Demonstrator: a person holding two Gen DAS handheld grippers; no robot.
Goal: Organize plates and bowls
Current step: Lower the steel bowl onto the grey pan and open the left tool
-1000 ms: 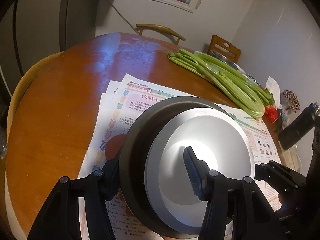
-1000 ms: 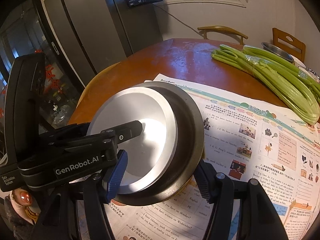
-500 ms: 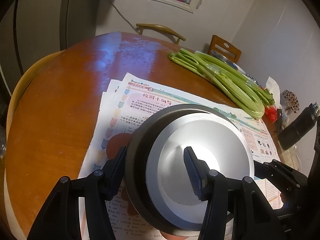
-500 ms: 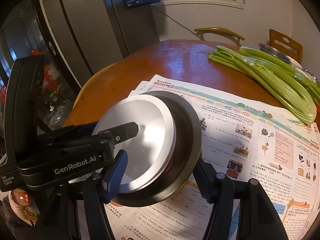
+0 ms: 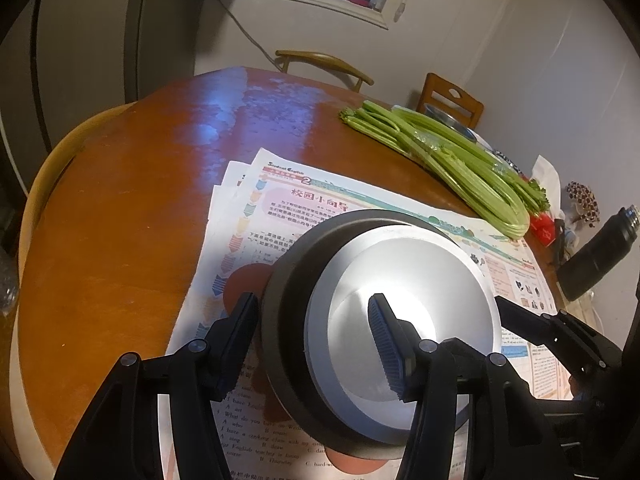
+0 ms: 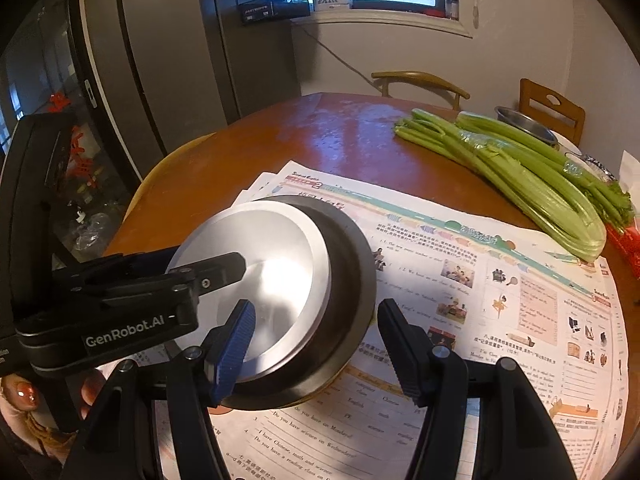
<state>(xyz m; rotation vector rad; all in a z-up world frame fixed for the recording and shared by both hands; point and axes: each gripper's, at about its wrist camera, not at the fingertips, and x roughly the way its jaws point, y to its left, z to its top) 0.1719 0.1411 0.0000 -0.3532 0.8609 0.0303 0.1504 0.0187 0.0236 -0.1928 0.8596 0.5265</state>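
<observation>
A steel bowl [image 5: 420,272], matte silver inside and dark on its outer wall, sits over the newspaper on a red-brown round plate [image 5: 244,284]. My left gripper [image 5: 314,304] straddles its left wall, one finger outside and the blue-padded finger inside, shut on it. From the opposite side my right gripper [image 6: 316,308] is shut on the same bowl [image 6: 280,264]. Its blue pad is inside and its black finger is against the outer wall. The left gripper's inner finger [image 6: 220,268] lies across the bowl's hollow in the right wrist view.
Newspaper sheets [image 5: 280,184] cover the near part of the round wooden table [image 5: 120,220]. Celery [image 5: 460,168] lies at the back right, with a small steel bowl [image 6: 528,124] behind it. A black bottle [image 5: 596,256] stands at the right. Chairs [image 5: 320,60] ring the far edge.
The bowl has sunk a little toward the newspaper and tipped, and it has shifted left in the right wrist view. Both grippers keep the same hold on its walls.
</observation>
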